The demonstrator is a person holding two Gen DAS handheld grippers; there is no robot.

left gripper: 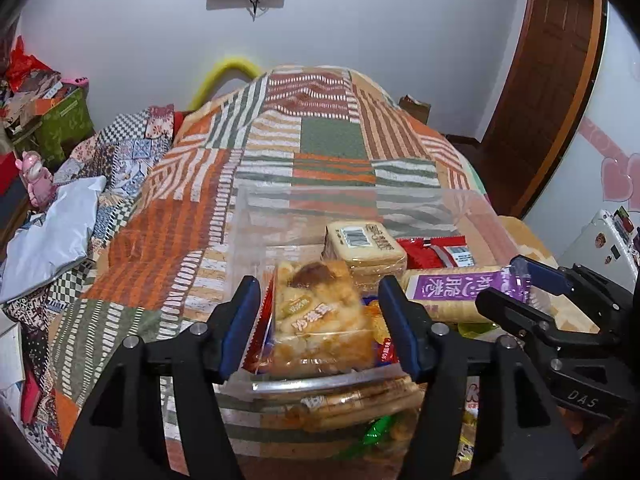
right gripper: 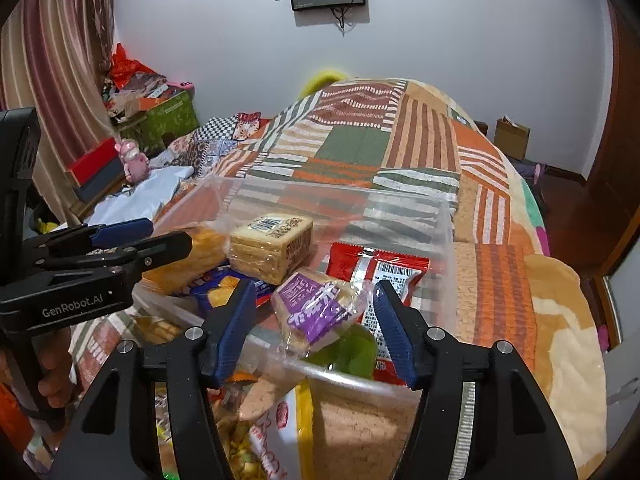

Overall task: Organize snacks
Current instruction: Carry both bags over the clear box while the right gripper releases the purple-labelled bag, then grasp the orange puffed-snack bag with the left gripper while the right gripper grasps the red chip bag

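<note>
A clear plastic bin sits on the patchwork bed and holds several snack packs. My left gripper is open over its near rim, its pads on either side of a golden puffed-snack pack that lies in the bin. My right gripper is open over the bin's near rim, with a purple-labelled cracker pack between its pads. A tan wafer block and a red packet lie further in. The right gripper also shows in the left wrist view.
The patchwork blanket covers the bed ahead. More snack packs lie under and in front of the bin. Clutter, a green box and a pink toy stand at the left; a wooden door is at the right.
</note>
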